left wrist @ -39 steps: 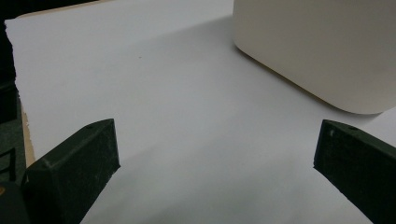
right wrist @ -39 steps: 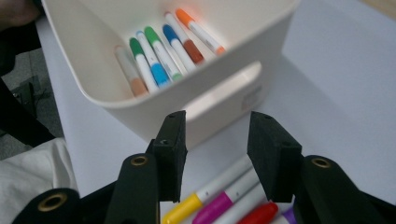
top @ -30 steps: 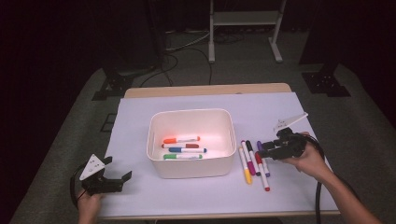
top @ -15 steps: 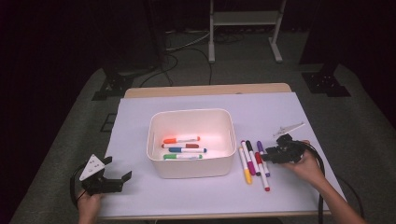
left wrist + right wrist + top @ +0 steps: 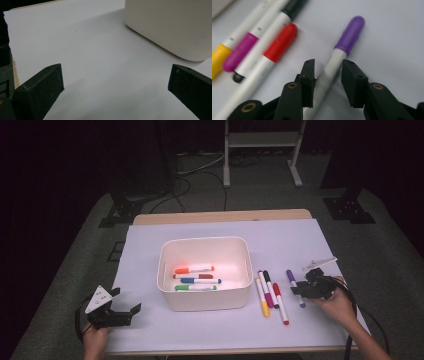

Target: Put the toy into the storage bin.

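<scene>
A purple-capped marker (image 5: 291,279) (image 5: 349,35) lies on the white table cover, right of a row of markers. My right gripper (image 5: 299,290) (image 5: 328,63) is low over it, with one jaw on each side of its white barrel. The jaws have just been closing, but a gap still shows beside the barrel, so the gripper is open. A white box (image 5: 205,240) stands mid-table and holds several markers: orange (image 5: 194,269), red, blue and green. My left gripper (image 5: 126,300) (image 5: 115,75) rests open and empty at the front left corner.
Yellow (image 5: 262,299), magenta (image 5: 266,290), black-capped (image 5: 270,282) and red (image 5: 280,302) markers lie side by side between the box and the purple marker. The box wall (image 5: 170,25) rises ahead and to the right of the left jaws. The table's front edge is close to both hands.
My right gripper has come down and toward the front onto the purple marker, and its jaws have narrowed around it. The left gripper has not moved.
</scene>
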Demonstrator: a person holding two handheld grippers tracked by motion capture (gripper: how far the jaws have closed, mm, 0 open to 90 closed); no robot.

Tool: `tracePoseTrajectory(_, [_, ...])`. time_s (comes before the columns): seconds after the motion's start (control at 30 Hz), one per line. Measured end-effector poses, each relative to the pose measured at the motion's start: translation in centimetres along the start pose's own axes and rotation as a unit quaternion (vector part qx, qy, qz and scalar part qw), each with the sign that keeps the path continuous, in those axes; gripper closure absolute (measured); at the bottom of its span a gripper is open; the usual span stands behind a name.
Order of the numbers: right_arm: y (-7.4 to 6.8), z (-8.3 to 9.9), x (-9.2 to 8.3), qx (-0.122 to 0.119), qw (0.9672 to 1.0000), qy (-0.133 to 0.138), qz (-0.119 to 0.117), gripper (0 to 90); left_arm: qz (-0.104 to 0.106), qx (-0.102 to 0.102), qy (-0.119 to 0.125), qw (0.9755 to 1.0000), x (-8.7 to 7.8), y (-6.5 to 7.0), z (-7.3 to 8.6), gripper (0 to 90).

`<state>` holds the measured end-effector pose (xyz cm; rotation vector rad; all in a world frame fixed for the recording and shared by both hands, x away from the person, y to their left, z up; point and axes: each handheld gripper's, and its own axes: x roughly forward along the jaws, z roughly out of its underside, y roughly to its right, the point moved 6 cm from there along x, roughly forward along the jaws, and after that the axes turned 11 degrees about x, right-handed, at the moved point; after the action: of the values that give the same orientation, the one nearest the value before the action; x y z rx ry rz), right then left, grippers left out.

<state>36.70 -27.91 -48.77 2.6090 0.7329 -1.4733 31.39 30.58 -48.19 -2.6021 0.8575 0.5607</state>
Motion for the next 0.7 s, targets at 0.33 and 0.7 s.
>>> tracePoseTrajectory(0.33, [1.0,0.7,-0.6,0.009,0.9998,0.01,0.015,75.5,-0.001,0.0,0.0,1.0,0.0,0.0,0.0,0.0])
tracePoseTrajectory(0.7, [0.5,0.3,-2.0,0.035,0.9986,0.022,-0.034,75.7,0.0,-0.001,-0.002,1.0,0.0,0.0,0.0,0.0])
